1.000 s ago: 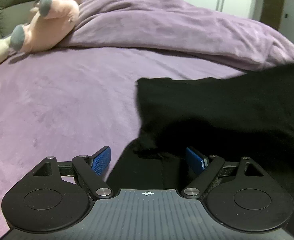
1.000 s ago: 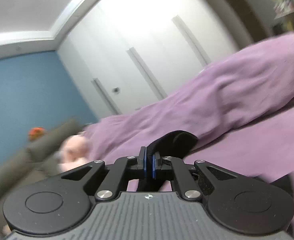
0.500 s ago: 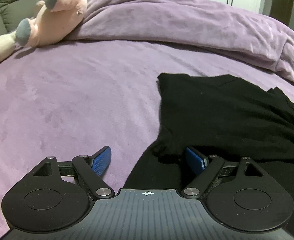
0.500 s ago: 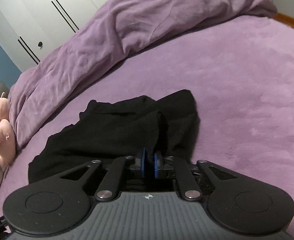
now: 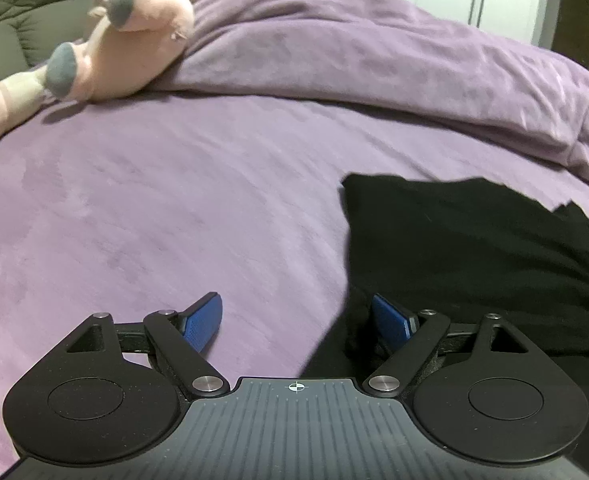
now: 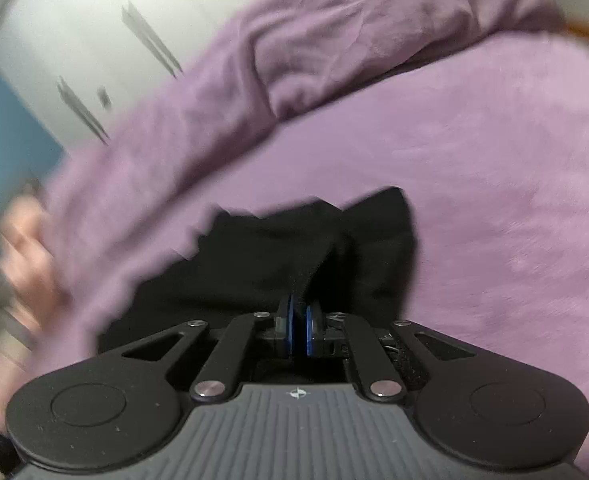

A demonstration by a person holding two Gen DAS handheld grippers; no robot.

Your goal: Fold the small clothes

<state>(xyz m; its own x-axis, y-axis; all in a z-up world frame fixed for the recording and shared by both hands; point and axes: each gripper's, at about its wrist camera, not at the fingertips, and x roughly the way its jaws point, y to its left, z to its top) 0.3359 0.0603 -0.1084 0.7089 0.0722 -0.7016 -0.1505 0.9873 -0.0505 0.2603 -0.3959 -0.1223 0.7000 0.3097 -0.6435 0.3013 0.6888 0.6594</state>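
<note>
A small black garment lies on the purple bed cover, right of centre in the left wrist view. My left gripper is open and empty; its right finger rests at the garment's left edge, its left finger over bare cover. In the blurred right wrist view the garment lies just ahead. My right gripper is shut on a fold of the black garment that rises between the blue pads.
A pink plush toy lies at the far left by a grey sofa back. A bunched purple duvet runs across the back of the bed. White wardrobe doors stand behind. Purple cover spreads to the left.
The garment has come down from the air and settled flat on the bed. My right gripper swung down and to the right, still gripping the cloth. The left gripper stayed open, shifting slightly left.
</note>
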